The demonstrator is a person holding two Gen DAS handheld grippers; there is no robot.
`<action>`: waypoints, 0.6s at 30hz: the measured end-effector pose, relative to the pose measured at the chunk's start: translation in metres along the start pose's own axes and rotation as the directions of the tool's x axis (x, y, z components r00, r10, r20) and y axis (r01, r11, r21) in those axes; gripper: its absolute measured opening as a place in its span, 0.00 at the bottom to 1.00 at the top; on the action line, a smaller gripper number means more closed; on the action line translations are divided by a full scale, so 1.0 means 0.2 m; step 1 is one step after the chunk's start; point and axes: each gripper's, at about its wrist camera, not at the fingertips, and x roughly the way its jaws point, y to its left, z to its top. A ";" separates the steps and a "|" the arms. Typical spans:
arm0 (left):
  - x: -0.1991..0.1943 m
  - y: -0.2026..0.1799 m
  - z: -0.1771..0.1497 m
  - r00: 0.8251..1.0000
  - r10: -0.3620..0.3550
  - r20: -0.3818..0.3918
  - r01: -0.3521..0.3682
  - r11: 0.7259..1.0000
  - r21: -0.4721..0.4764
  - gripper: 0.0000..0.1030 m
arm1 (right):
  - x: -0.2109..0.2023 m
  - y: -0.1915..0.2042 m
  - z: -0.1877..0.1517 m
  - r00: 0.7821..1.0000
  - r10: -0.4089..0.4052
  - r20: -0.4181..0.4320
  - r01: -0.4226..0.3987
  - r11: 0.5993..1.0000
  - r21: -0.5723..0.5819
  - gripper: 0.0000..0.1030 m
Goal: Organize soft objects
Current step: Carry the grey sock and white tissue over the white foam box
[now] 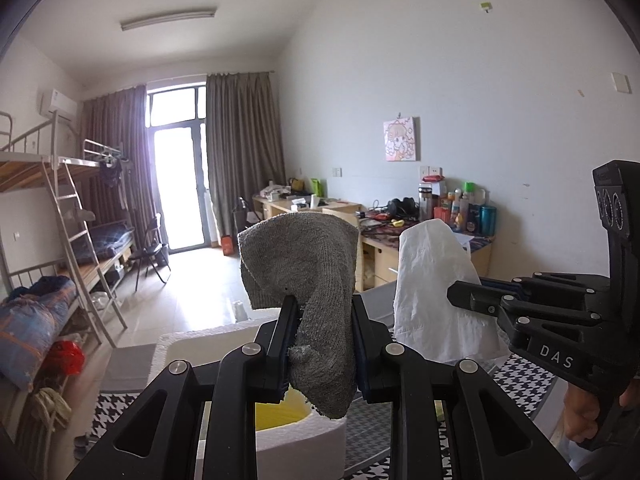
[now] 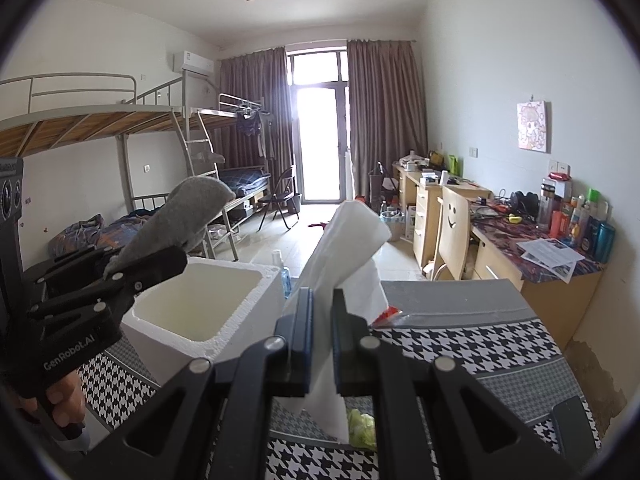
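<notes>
Bench: we work over the bench with the black-and-white houndstooth cloth (image 2: 500, 344).
Box: the white open-topped foam box (image 2: 200, 300) sits toward the bench's left edge; its visible cavity holds nothing we can see.
Left hand-held gripper (image 1: 320, 332): clamped on the grey knitted sock (image 1: 308, 276), raised above the bench.
Right hand-held gripper (image 2: 320, 344): closed on the white crumpled tissue sheet (image 2: 344, 248), also lifted clear.
Small item: a pale green scrap (image 2: 362, 426) lies on the cloth near the front edge.
Doing it well: we judge both should travel over the box mouth, descend low, then release one at a time so neither drapes over the rim.
</notes>
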 end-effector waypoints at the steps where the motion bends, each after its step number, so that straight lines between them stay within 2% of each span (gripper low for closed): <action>1: 0.01 0.00 0.01 1.000 0.004 0.000 -0.004 1.000 -0.002 0.26 | 0.00 0.01 0.00 1.000 0.003 0.001 -0.003 1.000 -0.002 0.11; 18: 0.03 0.10 0.03 0.997 0.080 -0.004 -0.080 0.996 -0.031 0.26 | 0.09 0.08 0.05 0.998 0.068 -0.004 -0.069 0.997 -0.019 0.11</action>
